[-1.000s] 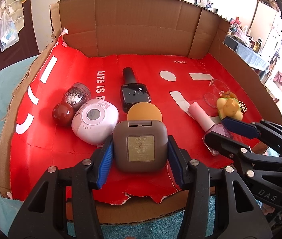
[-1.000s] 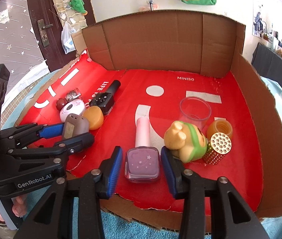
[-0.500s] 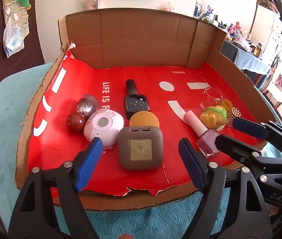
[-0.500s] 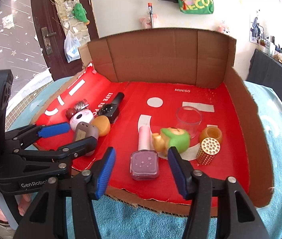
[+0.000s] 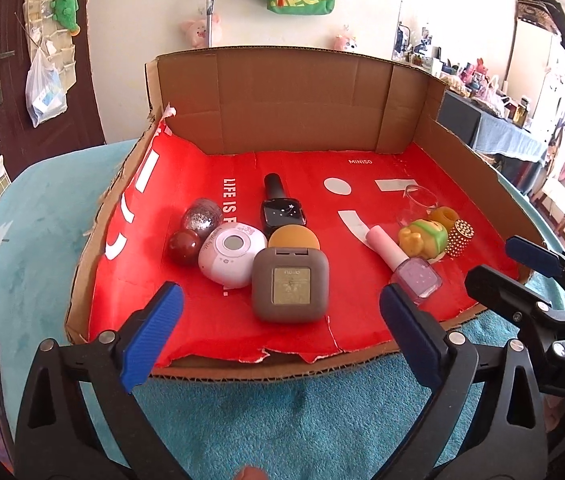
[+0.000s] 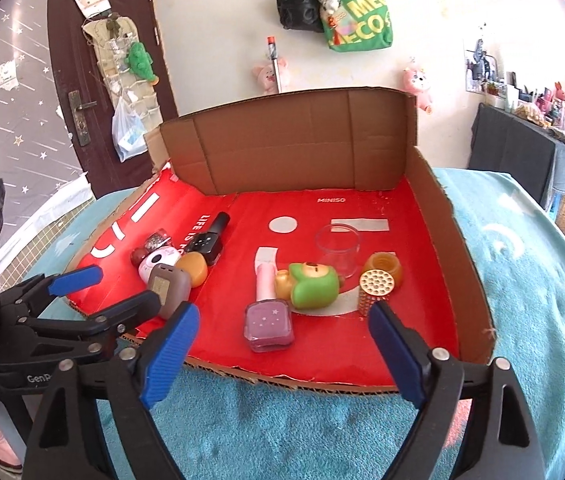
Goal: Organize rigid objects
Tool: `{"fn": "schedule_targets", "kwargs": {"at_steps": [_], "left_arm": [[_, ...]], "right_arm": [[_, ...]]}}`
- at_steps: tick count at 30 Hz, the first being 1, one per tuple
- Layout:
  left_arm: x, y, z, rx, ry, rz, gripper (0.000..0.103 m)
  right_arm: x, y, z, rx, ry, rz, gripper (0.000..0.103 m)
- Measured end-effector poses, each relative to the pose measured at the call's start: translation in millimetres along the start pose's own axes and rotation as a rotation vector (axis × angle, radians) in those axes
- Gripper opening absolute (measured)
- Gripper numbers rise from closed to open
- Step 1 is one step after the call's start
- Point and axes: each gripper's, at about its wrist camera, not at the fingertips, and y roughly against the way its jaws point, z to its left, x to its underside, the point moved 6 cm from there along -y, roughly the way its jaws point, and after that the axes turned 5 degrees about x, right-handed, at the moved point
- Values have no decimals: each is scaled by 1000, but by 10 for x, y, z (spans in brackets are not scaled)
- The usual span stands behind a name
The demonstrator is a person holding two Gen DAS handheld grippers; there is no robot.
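A cardboard tray [image 5: 290, 96] with a red liner holds the objects. A grey-brown square compact [image 5: 289, 285] lies near its front edge, beside a white round device [image 5: 231, 254], an orange sponge [image 5: 293, 237] and a black nail polish bottle [image 5: 280, 208]. A pink nail polish bottle [image 6: 268, 318] lies by a green toy [image 6: 312, 286]. My left gripper [image 5: 280, 334] is open and empty, in front of the compact. My right gripper [image 6: 282, 354] is open and empty, in front of the pink bottle.
A red ball [image 5: 184, 246] and a glitter ball [image 5: 201, 218] sit at the left. A clear cup [image 6: 337, 250], an orange cap [image 6: 383, 266] and a gold studded cylinder [image 6: 374, 290] sit at the right. Teal cloth [image 6: 282, 420] covers the table.
Both grippers have opened, let go of the compact and the pink bottle, and pulled back out of the tray. Both objects now lie on the red liner.
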Motion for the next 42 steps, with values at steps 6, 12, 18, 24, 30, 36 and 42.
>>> {"fn": "schedule_targets", "kwargs": {"at_steps": [6, 12, 18, 24, 30, 36, 42], "left_arm": [[84, 30, -2, -24, -8, -28, 101], [126, 29, 16, -6, 5, -47, 101], [173, -1, 41, 3, 23, -44, 103], [201, -32, 83, 5, 42, -31, 103], [212, -44, 59, -13, 22, -31, 103], [212, -41, 44, -16, 21, -33, 103], [216, -52, 54, -19, 21, -31, 103]], "right_arm": [[66, 46, -50, 71, 16, -49, 98], [135, 25, -118, 99, 8, -56, 101], [176, -5, -127, 94, 5, -35, 103], [212, -12, -99, 119, 23, -22, 103], [226, -52, -69, 146, 42, -4, 103], [229, -54, -71, 150, 44, 0, 103], [233, -64, -70, 151, 44, 2, 103]]}}
